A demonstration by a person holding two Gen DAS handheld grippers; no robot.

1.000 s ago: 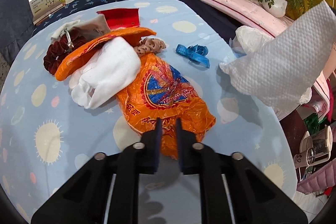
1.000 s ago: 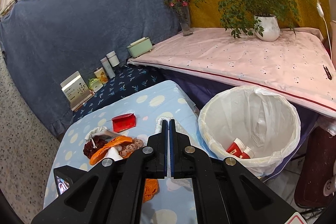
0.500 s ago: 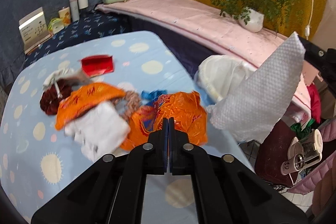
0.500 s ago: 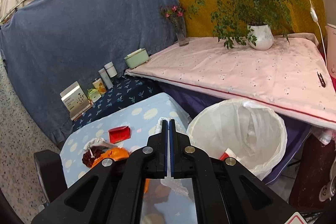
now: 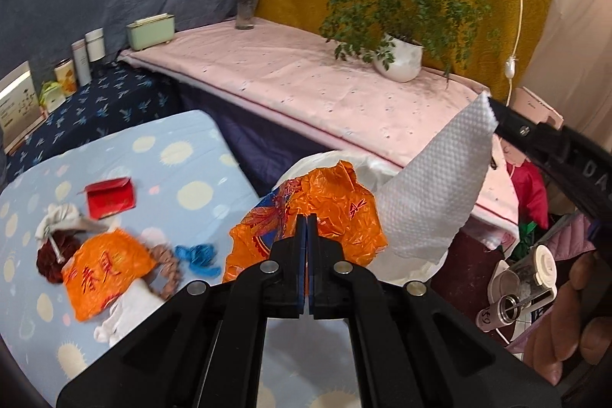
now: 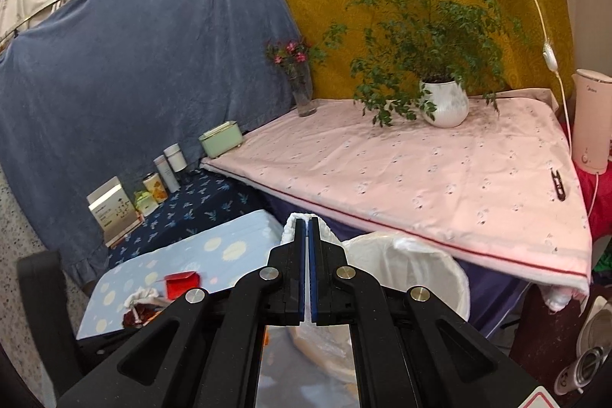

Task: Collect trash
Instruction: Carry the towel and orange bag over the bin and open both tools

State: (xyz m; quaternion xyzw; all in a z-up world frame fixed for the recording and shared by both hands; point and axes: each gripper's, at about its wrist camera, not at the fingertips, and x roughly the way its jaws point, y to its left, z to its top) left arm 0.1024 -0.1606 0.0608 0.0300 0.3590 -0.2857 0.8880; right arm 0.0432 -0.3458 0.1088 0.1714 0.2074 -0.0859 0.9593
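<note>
My left gripper (image 5: 307, 217) is shut on a crumpled orange plastic bag (image 5: 325, 209) and holds it in the air in front of the white-lined trash bin (image 5: 367, 167). My right gripper (image 6: 308, 220) is shut on a white paper towel (image 6: 302, 218); in the left wrist view the towel (image 5: 440, 186) hangs from that gripper's tip (image 5: 497, 113) over the bin. The bin (image 6: 405, 262) sits just right of my right gripper, beside the blue table (image 6: 214, 247). Its inside is hidden.
On the blue sun-pattern table (image 5: 183, 155) lie a red packet (image 5: 111, 197), an orange wrapper (image 5: 103, 270) over white cloth, a dark red scrunchie (image 5: 48, 259) and a blue ribbon (image 5: 199, 255). A pink-covered bench (image 5: 325, 94) holds a potted plant (image 5: 397, 60). Cups and clutter (image 5: 516, 293) stand at the lower right.
My left gripper closed on the orange bag and lifted it off the table toward the bin. My right gripper rose with the paper towel still in it.
</note>
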